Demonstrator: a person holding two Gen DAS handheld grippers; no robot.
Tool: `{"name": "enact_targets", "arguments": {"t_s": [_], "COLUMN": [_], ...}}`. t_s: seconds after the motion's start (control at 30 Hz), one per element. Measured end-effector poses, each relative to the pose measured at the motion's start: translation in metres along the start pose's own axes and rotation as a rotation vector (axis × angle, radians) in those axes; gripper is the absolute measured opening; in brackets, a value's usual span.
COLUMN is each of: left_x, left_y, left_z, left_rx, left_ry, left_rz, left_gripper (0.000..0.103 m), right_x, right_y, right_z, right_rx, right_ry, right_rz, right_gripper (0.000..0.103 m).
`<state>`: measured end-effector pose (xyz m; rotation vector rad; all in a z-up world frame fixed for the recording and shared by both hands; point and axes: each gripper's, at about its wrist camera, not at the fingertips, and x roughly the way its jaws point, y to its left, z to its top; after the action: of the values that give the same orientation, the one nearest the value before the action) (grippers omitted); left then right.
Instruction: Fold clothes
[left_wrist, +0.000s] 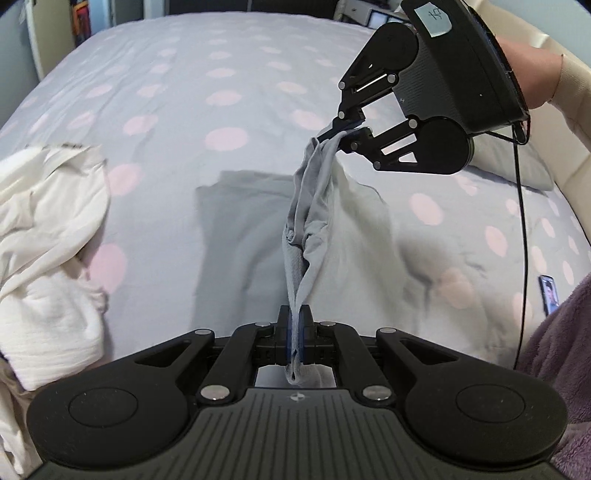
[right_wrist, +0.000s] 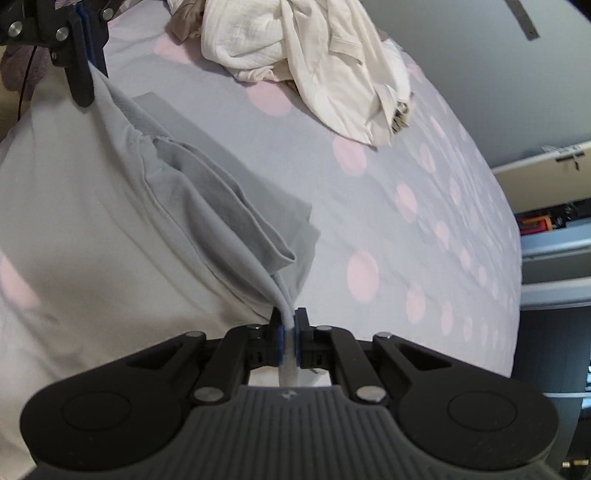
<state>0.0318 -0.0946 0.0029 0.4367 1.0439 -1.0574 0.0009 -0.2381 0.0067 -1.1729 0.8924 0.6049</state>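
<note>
Left tongs (left_wrist: 294, 332) clamp grey garment (left_wrist: 314, 206); handwritten label (left_wrist: 433, 17) illegible.

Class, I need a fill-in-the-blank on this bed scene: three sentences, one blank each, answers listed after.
1. Both claws are shut on the same ____ garment.
2. The bedsheet is lilac with ____ dots.
3. The heap of unfolded clothes is ____ in colour.

Missing words: grey; pink; white

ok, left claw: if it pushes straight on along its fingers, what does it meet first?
Most likely the grey garment itself: the left claw is shut on its edge, and the cloth drapes straight ahead over the spotted bedspread. Beyond lies bed; depth is unclear through the fisheye.
</note>
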Motion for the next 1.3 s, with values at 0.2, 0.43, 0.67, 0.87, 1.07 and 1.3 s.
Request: {"name": "enact_targets", "arguments": {"t_s": [0.2, 0.43, 0.67, 0.87, 1.07, 1.3], "left_x": [0.027, 0.060, 0.077, 0.081, 0.067, 0.046], "left_y": [0.049, 0.081, 0.078, 0.076, 0.076, 0.072], "left_z": [0.002, -0.003, -0.009, -0.017, -0.021, -0.020], "left_rx": [-0.061, -0.114, -0.098, -0.102, -0.108, -0.084], "left_ry": [0.056, 0.129, 0.176, 0.221, 0.210, 0.154], "left_rz": [0.006, 0.033, 0.086, 0.131, 0.180, 0.230], "left_gripper": [0.001, 0.001, 0.001, 0.004, 0.006, 0.007], "right_x": [0.064, 0.118, 0.140, 0.125, 0.091, 0.054], "right_y": [-0.025, -0.035, -0.031, -0.035, -0.034, -0.001], "right_z": [0.030, 0.056, 0.063, 0.048, 0.020, -0.009], "right_rx": [-0.051, -0.053, 0.027, 0.193, 0.349, 0.524], "right_ry": [0.042, 0.062, 0.042, 0.025, 0.041, 0.034], "right_rz": [0.074, 0.144, 0.142, 0.017, -0.088, -0.088], "right_gripper": [0.006, 0.006, 0.015, 0.034, 0.034, 0.036]}}
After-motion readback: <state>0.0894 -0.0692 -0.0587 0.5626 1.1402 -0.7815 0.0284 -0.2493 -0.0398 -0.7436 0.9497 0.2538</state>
